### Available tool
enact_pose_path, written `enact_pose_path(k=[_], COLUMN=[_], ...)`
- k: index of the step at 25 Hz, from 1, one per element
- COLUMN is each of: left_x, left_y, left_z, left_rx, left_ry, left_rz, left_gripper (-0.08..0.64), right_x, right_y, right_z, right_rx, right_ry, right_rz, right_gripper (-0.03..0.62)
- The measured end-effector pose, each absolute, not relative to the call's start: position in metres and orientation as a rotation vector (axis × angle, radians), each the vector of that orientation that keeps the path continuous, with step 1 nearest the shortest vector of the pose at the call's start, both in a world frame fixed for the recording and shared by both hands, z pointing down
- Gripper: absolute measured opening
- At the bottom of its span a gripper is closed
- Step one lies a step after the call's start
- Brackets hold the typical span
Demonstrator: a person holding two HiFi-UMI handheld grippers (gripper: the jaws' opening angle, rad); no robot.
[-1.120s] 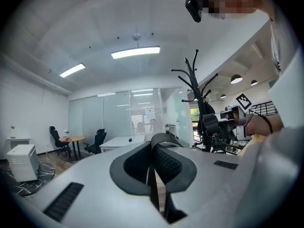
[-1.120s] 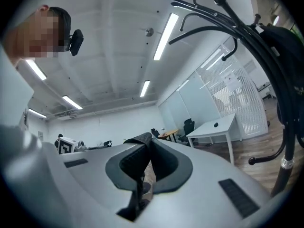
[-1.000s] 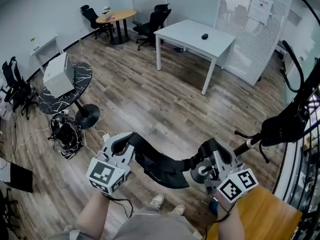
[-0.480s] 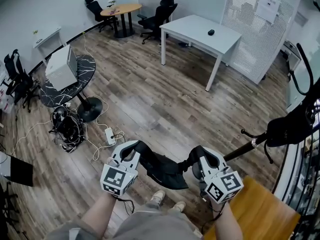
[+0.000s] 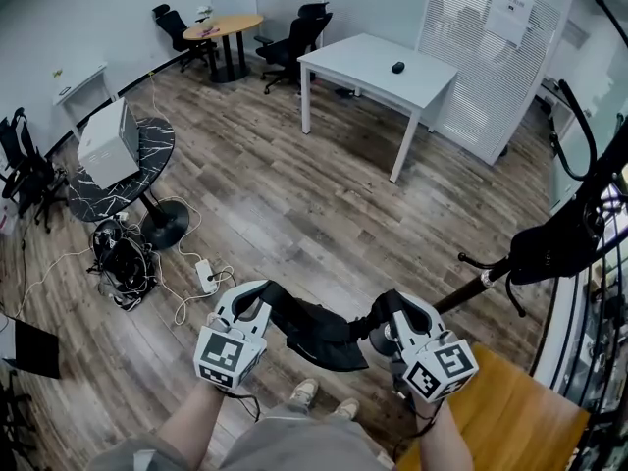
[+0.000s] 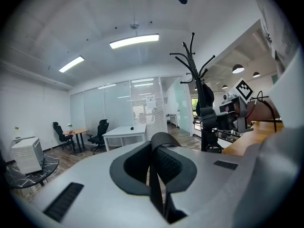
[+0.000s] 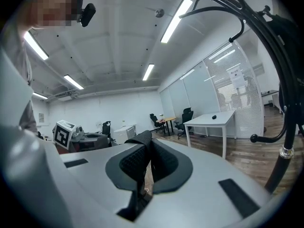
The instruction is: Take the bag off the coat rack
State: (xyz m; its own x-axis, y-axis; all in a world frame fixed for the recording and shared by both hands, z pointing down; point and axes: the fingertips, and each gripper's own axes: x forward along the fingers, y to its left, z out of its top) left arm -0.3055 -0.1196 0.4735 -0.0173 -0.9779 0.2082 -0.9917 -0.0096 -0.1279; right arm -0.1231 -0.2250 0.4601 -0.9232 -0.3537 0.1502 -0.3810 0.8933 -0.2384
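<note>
the bag is already clear of the coat rack: it hangs as a dark, sagging bundle between the two tools, low in front of the person and above the wood floor, with the rack standing apart to the right. the left tongs are clamped fully together on the bag's strap, and the left gripper view shows the black webbing looping over the tips and running down between the closed pads. the right tongs are likewise pinched all but shut on the strap's other end, where the right gripper view shows the woven band caught between the pads. a dark item hangs on the rack's upper part; whether it is a garment or another bag cannot be made out. judging by how things lie, the lifting-off step looks done and the work is in the carry-away stage. the next move likely calls for keeping both grips firm so that the strap does not slip, holding the two tools level so that the load does not swing, and bringing the bag to a resting place, perhaps the wooden desk at the lower right, before either grip lets go.
</note>
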Motion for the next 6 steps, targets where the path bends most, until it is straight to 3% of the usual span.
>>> enact_pose_path(k=[6], left_x=[-0.301], left_y=[-0.126], left_z=[0.468], left_rx=[2.136], left_ry=[-2.18], left_rz=[0.331], left_gripper=[0.015], right_x=[-0.11], right_y=[-0.231], right_z=[0.456], right_rx=[0.606], right_ry=[-2.954], right_rz=[0.397], right_gripper=[0.032])
